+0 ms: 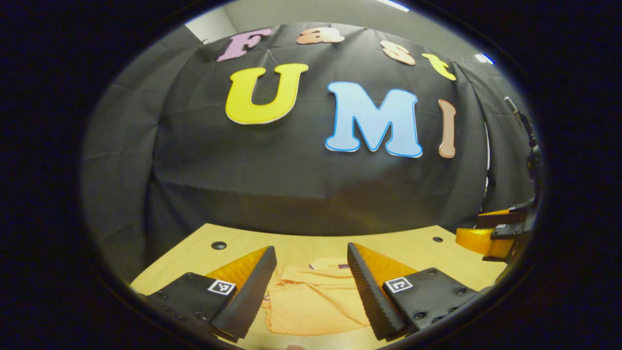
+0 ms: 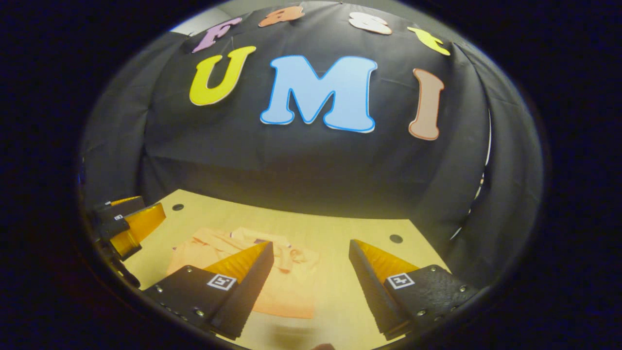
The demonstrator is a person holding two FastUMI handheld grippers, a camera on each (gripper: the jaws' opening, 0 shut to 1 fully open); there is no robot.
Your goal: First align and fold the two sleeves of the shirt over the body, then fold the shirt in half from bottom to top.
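Observation:
An orange shirt (image 1: 311, 301) lies flat on the wooden table (image 1: 311, 248), collar toward the booth wall. My left gripper (image 1: 311, 257) hangs open above it, the shirt showing between its fingers with nothing held. In the right gripper view the same shirt (image 2: 286, 291) lies left of centre, its sleeves bunched near the collar. My right gripper (image 2: 311, 250) is open too, above the shirt's right side and the bare tabletop (image 2: 335, 233). The right gripper (image 1: 491, 238) appears at the far right of the left gripper view, and the left gripper (image 2: 129, 223) at the far left of the right gripper view.
The black cloth wall (image 1: 301, 180) rises just behind the table's far edge. Small round holes (image 1: 218, 245) (image 2: 396, 238) sit near the table's back corners. A dark stand (image 1: 529, 141) rises at the right edge of the left gripper view.

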